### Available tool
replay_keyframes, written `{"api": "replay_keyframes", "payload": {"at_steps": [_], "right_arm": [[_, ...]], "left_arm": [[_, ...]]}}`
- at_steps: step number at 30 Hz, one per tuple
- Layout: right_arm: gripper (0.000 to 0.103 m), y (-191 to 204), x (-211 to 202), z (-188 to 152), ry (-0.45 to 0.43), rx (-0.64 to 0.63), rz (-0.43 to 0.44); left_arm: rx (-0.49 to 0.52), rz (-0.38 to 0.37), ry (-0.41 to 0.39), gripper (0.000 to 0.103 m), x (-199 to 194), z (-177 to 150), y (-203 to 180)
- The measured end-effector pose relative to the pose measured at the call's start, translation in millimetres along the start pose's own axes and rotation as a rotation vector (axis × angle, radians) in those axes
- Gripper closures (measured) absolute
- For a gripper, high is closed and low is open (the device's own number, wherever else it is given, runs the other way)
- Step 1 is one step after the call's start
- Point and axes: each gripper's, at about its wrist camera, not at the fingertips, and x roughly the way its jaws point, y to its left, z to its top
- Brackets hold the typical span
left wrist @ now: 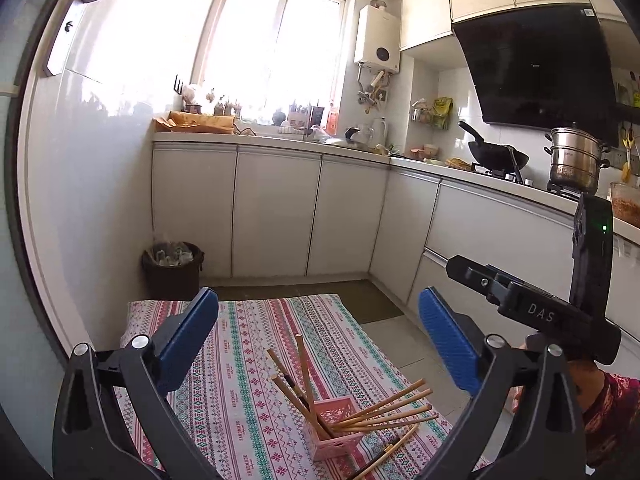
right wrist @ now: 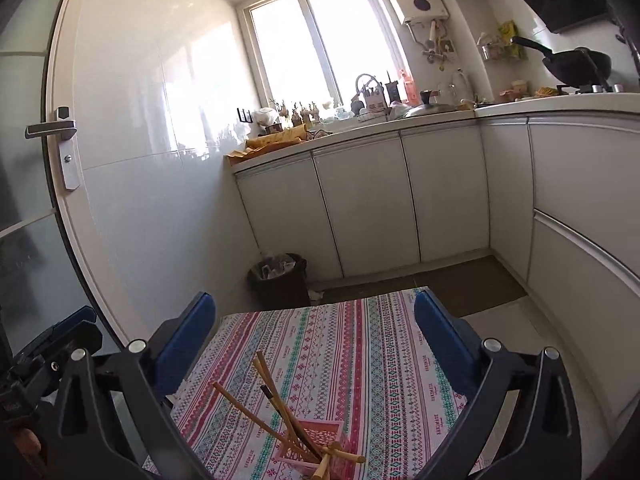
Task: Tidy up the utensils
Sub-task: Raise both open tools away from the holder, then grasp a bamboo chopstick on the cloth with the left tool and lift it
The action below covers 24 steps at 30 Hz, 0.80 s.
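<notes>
A: How many chopsticks (left wrist: 384,404)?

B: About ten; four lean up and left out of the basket; four fan to the right over its rim; two lie on the cloth beside it; where they cross I cannot count them surely.

A: And baskets?

B: One pink basket (left wrist: 338,446); one patterned cloth (left wrist: 248,360) under it.

A: Tongs?

B: Two sets; the left tongs (left wrist: 318,304) and the right tongs (right wrist: 316,304); each has two blue pads (left wrist: 188,340).

A: Further back?

B: One bin (left wrist: 172,270); one wok (left wrist: 496,156); one steel pot (left wrist: 574,160); one window (left wrist: 276,48) with two panes; three cupboard doors (left wrist: 276,212) below it.
</notes>
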Motion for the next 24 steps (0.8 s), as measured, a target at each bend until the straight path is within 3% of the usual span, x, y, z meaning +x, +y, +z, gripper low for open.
{"api": "replay_keyframes", "payload": {"at_steps": [10, 14, 17, 20, 22, 24], "right_arm": [[0.006, -2, -23, -11, 0.009, -0.023, 0.006], [0.006, -4, -55, -26, -0.036, -0.034, -0.021], [0.006, -15, -80, -45, -0.054, -0.024, -0.063], [0.006, -37, -97, -72, 0.003, 0.020, -0.116], [0.006, -62, -103, -92, 0.075, 0.108, -0.150], [0.006, -94, -107, -114, 0.144, 0.251, -0.179]], "left_arm": [[0.010, -0.016, 0.022, 0.007, -5, -5, -8], [0.083, -0.061, 0.091, 0.007, -11, -21, -21], [0.184, -0.159, 0.188, 0.007, -15, -48, -36], [0.357, -0.278, 0.300, 0.007, -20, -90, -64], [0.541, -0.326, 0.359, 0.007, -23, -123, -93], [0.650, -0.382, 0.403, 0.007, -20, -152, -118]]}}
